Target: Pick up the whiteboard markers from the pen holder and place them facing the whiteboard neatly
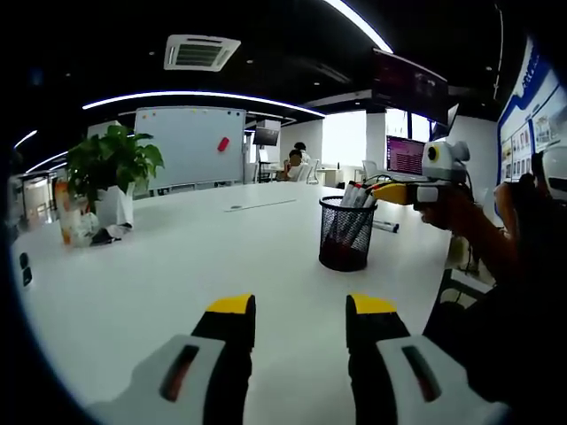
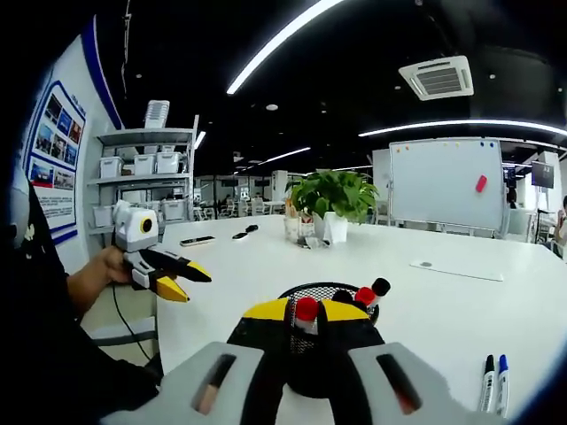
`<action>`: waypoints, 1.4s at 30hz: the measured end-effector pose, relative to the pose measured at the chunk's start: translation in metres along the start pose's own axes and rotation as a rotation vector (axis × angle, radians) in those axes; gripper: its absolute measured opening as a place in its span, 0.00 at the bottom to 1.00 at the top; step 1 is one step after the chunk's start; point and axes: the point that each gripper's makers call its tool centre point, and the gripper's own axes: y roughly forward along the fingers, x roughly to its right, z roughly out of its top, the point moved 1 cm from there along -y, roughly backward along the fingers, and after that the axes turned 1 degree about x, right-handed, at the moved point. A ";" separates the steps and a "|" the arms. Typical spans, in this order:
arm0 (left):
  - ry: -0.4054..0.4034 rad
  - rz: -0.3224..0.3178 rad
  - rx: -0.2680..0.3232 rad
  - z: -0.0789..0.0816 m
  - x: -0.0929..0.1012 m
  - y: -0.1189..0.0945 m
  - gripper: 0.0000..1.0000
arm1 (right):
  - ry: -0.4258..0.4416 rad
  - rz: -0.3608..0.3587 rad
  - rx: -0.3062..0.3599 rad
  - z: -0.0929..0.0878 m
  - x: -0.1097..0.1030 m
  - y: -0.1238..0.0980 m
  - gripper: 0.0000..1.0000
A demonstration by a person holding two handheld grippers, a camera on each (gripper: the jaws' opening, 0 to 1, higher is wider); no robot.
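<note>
Right tongs (image 2: 306,312) pinched red-capped marker (image 2: 306,310) upright at 12 o'clock over pen holder (image 2: 310,354); left tongs (image 1: 299,305) spread, farther.

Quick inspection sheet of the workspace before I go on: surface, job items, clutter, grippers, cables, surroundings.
Surface: white table, mostly bare.
Job's things: mesh pen holder with markers; two markers lying on the table; whiteboard beyond the table.
Clutter: potted plant, bottle, small items.
Grippers: left gripper open, empty; right gripper over the holder, around a red-capped marker, grip unclear.
Cables: nothing seen.
Surroundings: office, shelves, seated people.
</note>
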 end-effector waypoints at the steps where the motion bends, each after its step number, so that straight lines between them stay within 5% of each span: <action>1: 0.000 -0.001 0.000 0.000 0.000 0.000 0.42 | 0.000 0.000 -0.001 0.000 0.000 0.000 0.14; 16: -0.001 0.002 -0.002 0.000 0.000 0.000 0.42 | 0.020 -0.014 0.071 0.022 -0.002 -0.008 0.13; 26: -0.003 -0.005 -0.006 -0.001 0.002 0.002 0.42 | -0.016 -0.095 0.174 0.053 -0.001 -0.036 0.13; 42: -0.002 -0.006 -0.008 -0.001 0.002 0.002 0.42 | -0.039 -0.153 0.215 0.058 -0.007 -0.058 0.13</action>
